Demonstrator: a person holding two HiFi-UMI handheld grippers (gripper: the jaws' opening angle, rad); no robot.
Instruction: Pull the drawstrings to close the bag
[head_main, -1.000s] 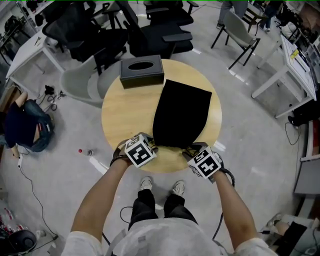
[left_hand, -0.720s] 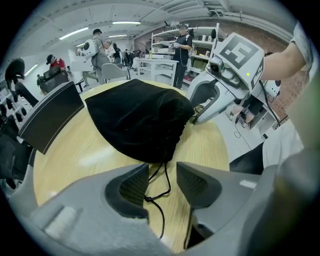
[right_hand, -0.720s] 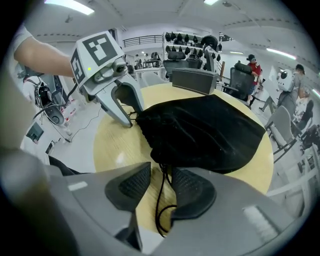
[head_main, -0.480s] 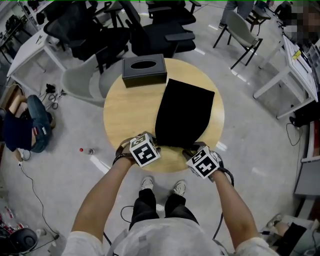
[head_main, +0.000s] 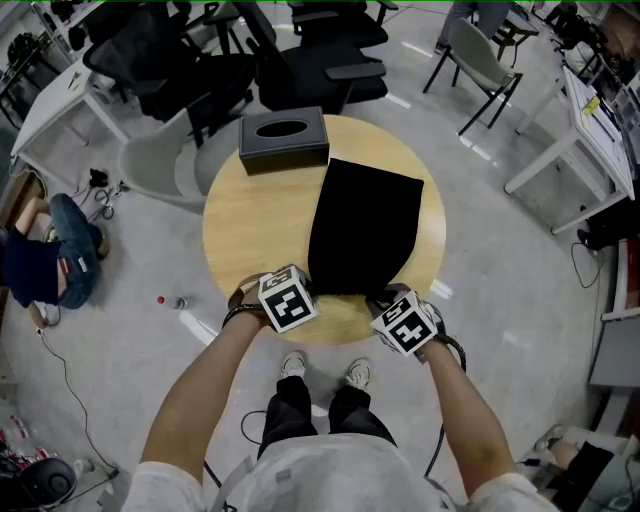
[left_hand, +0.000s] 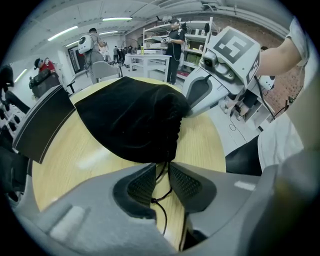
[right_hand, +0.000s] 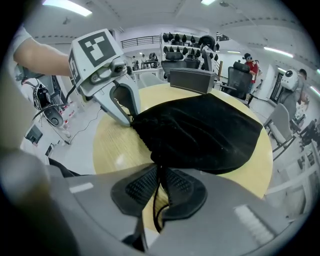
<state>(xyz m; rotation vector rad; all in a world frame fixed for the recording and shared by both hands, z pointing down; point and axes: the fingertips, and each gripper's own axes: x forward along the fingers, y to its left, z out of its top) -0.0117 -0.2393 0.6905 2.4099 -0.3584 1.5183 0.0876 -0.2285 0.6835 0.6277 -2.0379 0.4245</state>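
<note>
While both claws sit at the lower edge of the round pale wooden counter (head_main: 250, 220), the flat black fabric drawstring bag (head_main: 365, 225) lies mid-frame in the head view, mouth toward the person. The right claw (right_hand: 160, 176) has just been closing and is now pinched on the thin black right drawstring cord (right_hand: 158, 200). The left claw (left_hand: 161, 172) has been closing too, but its pads show a gap around the left drawstring cord (left_hand: 162, 202). So it's the grab step. I reckon next up is finishing that left pinch, then hauling both cords outward, away from each other.

Open tabletop (head_main: 250, 225) left of the bag (head_main: 362, 228); tissue box (head_main: 284, 141) behind.
</note>
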